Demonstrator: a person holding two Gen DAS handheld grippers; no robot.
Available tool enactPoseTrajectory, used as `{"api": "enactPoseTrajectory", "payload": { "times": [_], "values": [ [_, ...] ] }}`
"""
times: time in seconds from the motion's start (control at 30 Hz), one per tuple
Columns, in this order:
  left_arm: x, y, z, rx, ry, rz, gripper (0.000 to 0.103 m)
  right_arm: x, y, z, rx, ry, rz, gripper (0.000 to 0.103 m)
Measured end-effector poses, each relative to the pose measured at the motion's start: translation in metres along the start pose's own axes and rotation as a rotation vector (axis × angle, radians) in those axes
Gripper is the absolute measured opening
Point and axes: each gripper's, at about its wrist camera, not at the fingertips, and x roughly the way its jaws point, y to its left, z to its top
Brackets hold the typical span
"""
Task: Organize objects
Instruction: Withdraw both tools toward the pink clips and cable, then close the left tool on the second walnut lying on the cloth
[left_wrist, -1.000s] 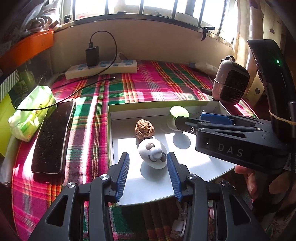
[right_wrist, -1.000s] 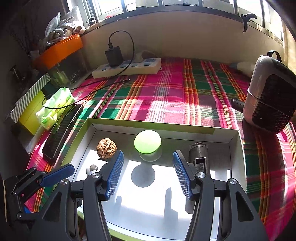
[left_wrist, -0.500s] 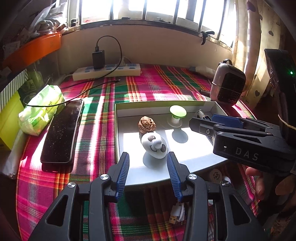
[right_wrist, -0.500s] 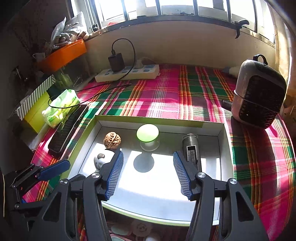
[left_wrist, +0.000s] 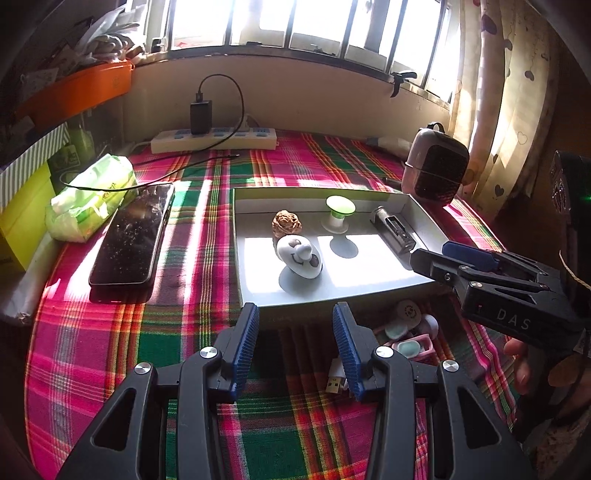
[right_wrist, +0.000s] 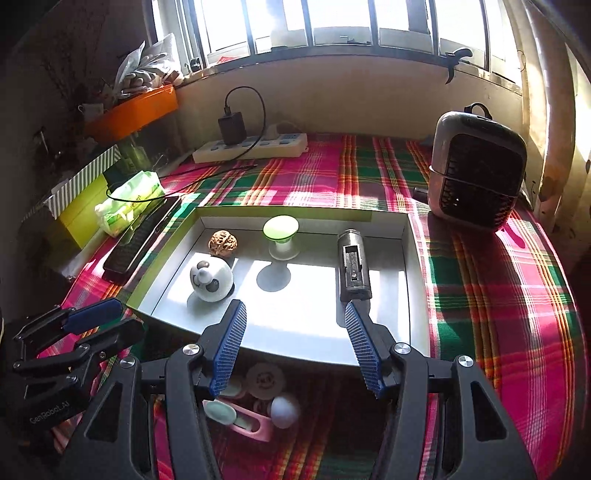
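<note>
Plaid tablecloth (right_wrist: 480, 295) w/ a shallow white tray (right_wrist: 415, 280) in the middle. Inside: walnut (right_wrist: 222, 242) at back left, touching or just behind a white panda-face egg toy (right_wrist: 211, 279); green-top suction knob (right_wrist: 280, 230) upright mid-back; dark metal cylinder thing (right_wrist: 353, 266) lying along the right side. Near edge of tray, on the cloth: jumble of small stuff, pink holder w/ pale pieces (right_wrist: 243, 419), white ball (right_wrist: 284, 410), round disc (right_wrist: 265, 380), USB plug (left_wrist: 335, 384). Around it: phone (left_wrist: 133, 236), tissue pack (left_wrist: 92, 195), power strip w/ charger (right_wrist: 251, 147), small heater (right_wrist: 476, 173).

Left gripper (left_wrist: 295, 343) apart, nothing between, over bare cloth short of the tray. Right gripper (right_wrist: 295, 343) wider apart, empty too, above tray's near edge.
</note>
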Motion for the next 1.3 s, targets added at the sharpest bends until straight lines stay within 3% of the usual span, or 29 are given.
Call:
{"api": "enactPoseTrajectory", "payload": {
  "times": [0.4,0.87,1.3],
  "values": [
    [0.006,-0.006,-0.024,-0.003,0.053,-0.056,0.04,-0.019,-0.006,-0.038,-0.022,-0.003,-0.009,0.057],
    [0.006,-0.039,-0.03,0.084,0.066,-0.121,0.04,-0.025,-0.019,-0.057,0.01,0.017,-0.029,0.057],
    [0.016,-0.063,-0.03,0.167,0.08,-0.083,0.04,-0.028,-0.028,-0.06,0.032,0.015,-0.028,0.057]
  ]
}}
